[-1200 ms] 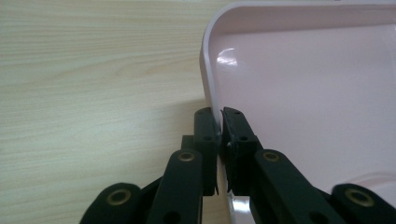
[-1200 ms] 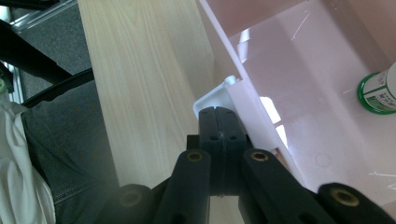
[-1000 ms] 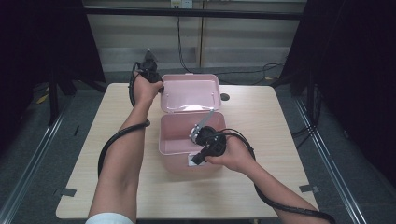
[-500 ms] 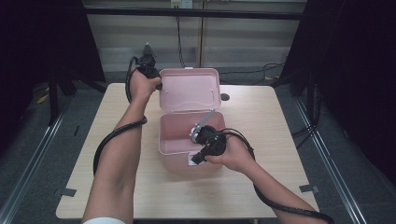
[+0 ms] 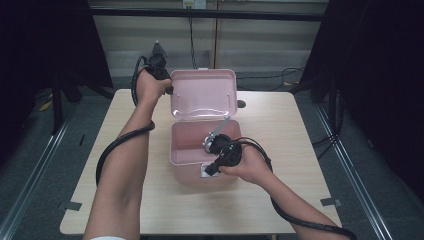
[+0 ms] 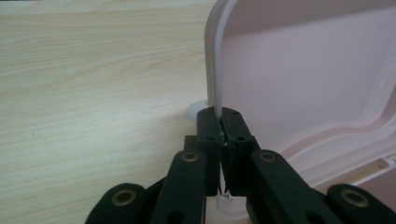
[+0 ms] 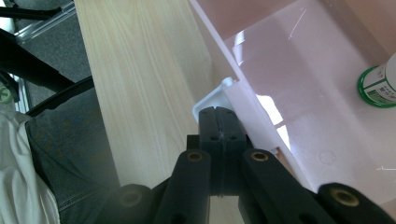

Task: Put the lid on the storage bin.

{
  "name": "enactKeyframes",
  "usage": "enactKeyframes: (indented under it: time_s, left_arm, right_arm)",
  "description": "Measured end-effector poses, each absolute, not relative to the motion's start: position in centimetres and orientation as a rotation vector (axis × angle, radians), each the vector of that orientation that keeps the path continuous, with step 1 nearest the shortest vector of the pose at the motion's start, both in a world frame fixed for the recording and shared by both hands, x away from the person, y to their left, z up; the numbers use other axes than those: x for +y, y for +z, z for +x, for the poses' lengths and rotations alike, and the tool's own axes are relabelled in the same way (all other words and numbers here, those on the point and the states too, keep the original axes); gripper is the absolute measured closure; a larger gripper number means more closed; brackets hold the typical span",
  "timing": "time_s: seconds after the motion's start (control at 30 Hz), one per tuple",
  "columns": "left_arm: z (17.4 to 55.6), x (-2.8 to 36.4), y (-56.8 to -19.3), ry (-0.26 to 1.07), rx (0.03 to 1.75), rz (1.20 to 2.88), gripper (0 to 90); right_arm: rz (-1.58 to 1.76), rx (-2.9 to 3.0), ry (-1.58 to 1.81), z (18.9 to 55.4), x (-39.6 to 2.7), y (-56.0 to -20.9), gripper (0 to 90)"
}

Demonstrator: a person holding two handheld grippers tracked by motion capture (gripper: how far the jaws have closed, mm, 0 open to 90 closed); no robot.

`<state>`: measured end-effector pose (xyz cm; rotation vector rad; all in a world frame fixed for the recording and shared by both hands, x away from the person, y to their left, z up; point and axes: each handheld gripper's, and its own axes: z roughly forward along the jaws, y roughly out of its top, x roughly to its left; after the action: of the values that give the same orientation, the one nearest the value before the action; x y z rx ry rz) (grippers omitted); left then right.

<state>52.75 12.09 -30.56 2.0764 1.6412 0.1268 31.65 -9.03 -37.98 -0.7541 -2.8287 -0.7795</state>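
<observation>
Box mouth free from above — raised lid blocking far side

My high view looks down over the table; both claw views sit close against the box.

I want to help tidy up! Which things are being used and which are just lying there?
Being used: pink box; its lid, pinched by the left tool; white latch, gripped by the right tool.
Lying about: green-capped bottle inside the box; table.
</observation>
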Motion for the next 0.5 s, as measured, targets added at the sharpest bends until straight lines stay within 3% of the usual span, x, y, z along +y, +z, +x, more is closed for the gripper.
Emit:
enactKeyframes:
  time_s: [0.5]
  left_arm:
    - [51.8,12.2,-29.3,0.128,1.609,2.097,87.8]
  right_arm:
    - [-0.780,-2.827,-0.771,31.7,-8.9,-37.9,90.0]
